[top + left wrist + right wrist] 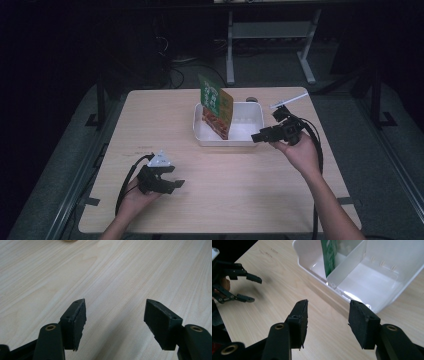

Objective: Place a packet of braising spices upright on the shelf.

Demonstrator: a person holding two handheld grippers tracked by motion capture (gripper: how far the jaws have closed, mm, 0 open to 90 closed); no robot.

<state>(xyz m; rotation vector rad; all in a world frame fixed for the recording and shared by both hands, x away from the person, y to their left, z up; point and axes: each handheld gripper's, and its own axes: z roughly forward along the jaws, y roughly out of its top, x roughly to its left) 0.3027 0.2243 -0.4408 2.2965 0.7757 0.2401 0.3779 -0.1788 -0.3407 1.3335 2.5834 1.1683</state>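
Note:
A white bin (255, 116) stands on the wooden table, split by a divider (348, 261) into two compartments. A green and orange packet (217, 111) stands upright in the left compartment, and its green edge (329, 257) shows in the right gripper view. My right gripper (264, 128) hangs open just off the bin's front right corner, with nothing between its jaws (328, 317). Near the front left of the table my left gripper (176, 177) is open over bare wood (115, 315). It also appears far off in the right gripper view (257, 290).
A thin white strip (290, 100) lies at the table's back right corner. A small dark round object (251, 99) sits just behind the bin. The bin's right compartment (372, 282) holds nothing. Bare tabletop (230, 185) stretches between the two hands.

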